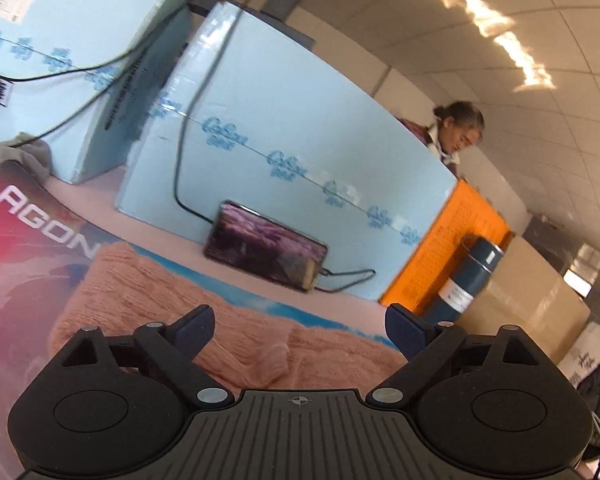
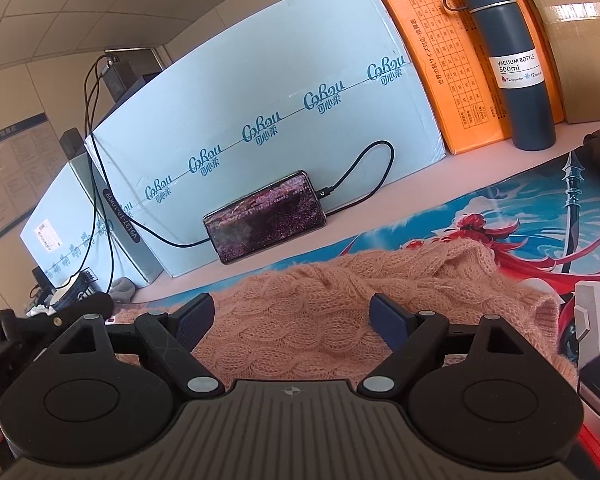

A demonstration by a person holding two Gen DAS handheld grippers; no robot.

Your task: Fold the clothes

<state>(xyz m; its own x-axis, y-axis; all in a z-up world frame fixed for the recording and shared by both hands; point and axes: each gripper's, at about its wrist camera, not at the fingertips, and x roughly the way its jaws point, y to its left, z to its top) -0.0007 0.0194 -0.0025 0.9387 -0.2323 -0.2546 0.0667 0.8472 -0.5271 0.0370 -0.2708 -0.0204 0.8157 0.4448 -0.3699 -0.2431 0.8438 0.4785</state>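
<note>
Behind sweater (image 2: 300, 312): phone (image 2: 266, 216), bottle (image 2: 512, 64), boxes (image 2: 260, 120).

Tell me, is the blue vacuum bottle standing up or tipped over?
Upright. The vacuum bottle stands on its base against the orange box, cap on top.

You are looking at a fuzzy, cable-knit pink sweater (image 2: 324, 320) lying on a smooth printed mat (image 2: 500, 216); the phone (image 2: 264, 216) is showing glossy glass, the bottle (image 2: 512, 60) matt blue.
</note>
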